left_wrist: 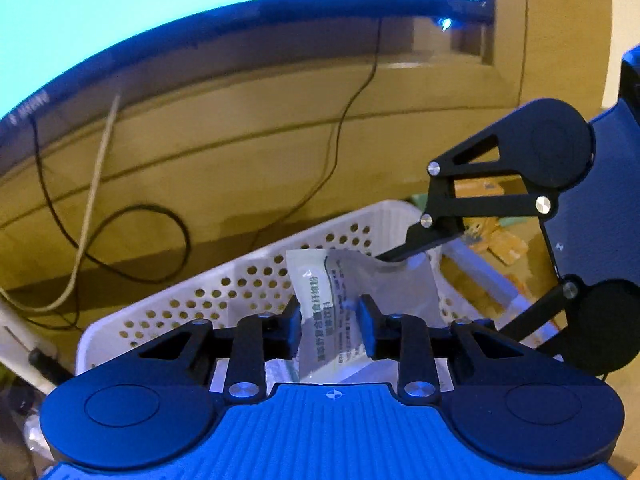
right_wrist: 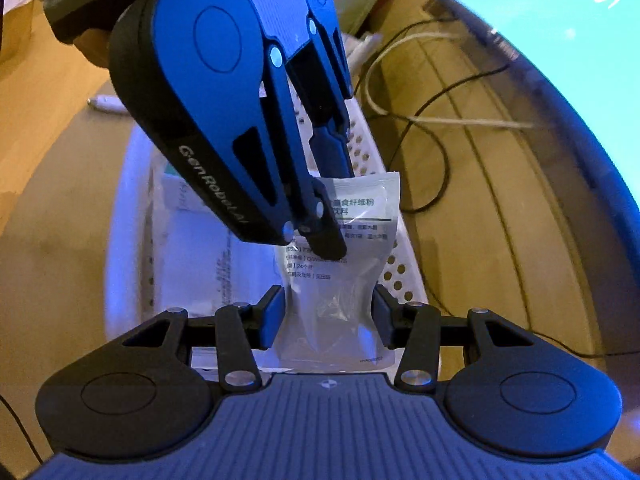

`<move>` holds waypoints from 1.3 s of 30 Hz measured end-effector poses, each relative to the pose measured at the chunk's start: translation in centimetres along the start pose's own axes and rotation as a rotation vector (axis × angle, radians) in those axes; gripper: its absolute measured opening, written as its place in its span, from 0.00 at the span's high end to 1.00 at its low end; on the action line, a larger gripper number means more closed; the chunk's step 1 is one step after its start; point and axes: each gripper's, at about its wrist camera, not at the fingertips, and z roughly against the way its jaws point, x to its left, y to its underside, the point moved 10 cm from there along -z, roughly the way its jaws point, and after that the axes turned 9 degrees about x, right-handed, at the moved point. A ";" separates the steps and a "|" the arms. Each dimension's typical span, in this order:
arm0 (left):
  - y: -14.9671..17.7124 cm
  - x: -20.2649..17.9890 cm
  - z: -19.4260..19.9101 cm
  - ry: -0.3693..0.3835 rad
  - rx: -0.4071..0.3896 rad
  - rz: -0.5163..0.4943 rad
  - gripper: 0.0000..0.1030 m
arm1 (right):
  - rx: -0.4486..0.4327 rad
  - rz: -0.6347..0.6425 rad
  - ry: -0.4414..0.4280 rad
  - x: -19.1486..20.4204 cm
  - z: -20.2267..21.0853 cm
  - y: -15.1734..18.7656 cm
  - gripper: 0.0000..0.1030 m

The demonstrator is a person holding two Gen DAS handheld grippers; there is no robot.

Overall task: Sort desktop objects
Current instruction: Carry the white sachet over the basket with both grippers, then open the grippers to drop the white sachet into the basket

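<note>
Warm wooden desk (left_wrist: 248, 168) stretches under both of your grippers, lit blue by the screen at the back.

Nearest you, your left gripper (left_wrist: 330, 330) has its two black pads closed against the sides of a white printed foil sachet (left_wrist: 320, 312), which stands upright between them. Your right gripper (right_wrist: 328, 318) is pinching the same sachet (right_wrist: 352, 240) lower down, its pads pressing in so that the packet narrows at the waist (both sets of tongs are closed on one packet, neither gaping).

From the right wrist view, the left gripper comes in from above, fingertips (right_wrist: 326, 236) on the sachet's upper printed part. From the left wrist view, one finger of your right gripper (left_wrist: 400, 254) touches the sachet's top right corner.

Just behind and beneath the sachet sits a white perforated plastic basket (left_wrist: 224, 284), with a flat white packet (right_wrist: 192, 240) lying inside it.

Further back, a black cable (left_wrist: 132, 240) loops on the desk beside a pale cord (left_wrist: 96, 184), and beyond them a curved glowing cyan monitor (left_wrist: 160, 0).
</note>
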 end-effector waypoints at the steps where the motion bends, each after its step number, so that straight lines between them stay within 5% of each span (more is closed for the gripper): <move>1: 0.0 0.2 -0.6 0.003 0.011 -0.001 0.58 | 0.009 0.000 -0.006 -0.1 -0.8 0.3 0.49; 10: 0.5 1.6 -5.0 -0.003 0.112 -0.015 0.42 | 0.059 0.007 -0.033 -1.9 -5.4 0.3 0.31; 18: -0.2 3.5 -4.3 -0.058 0.065 0.028 0.28 | 0.035 -0.013 -0.027 -2.9 -6.1 -0.1 0.31; 21: -0.4 3.8 -3.7 -0.079 0.054 0.042 0.26 | 0.032 -0.047 -0.024 -2.3 -5.2 0.6 0.31; 26: 0.2 3.6 -2.0 -0.091 0.034 0.094 0.08 | 0.010 -0.139 -0.040 -2.1 -4.0 0.5 0.26; 35: 3.2 2.4 0.4 -0.150 0.157 0.185 0.03 | 0.013 -0.387 -0.141 -1.1 -0.8 -0.6 0.19; 39: 4.0 2.0 2.0 -0.195 0.167 0.189 0.01 | 0.019 -0.418 -0.120 -0.8 0.7 -1.5 0.17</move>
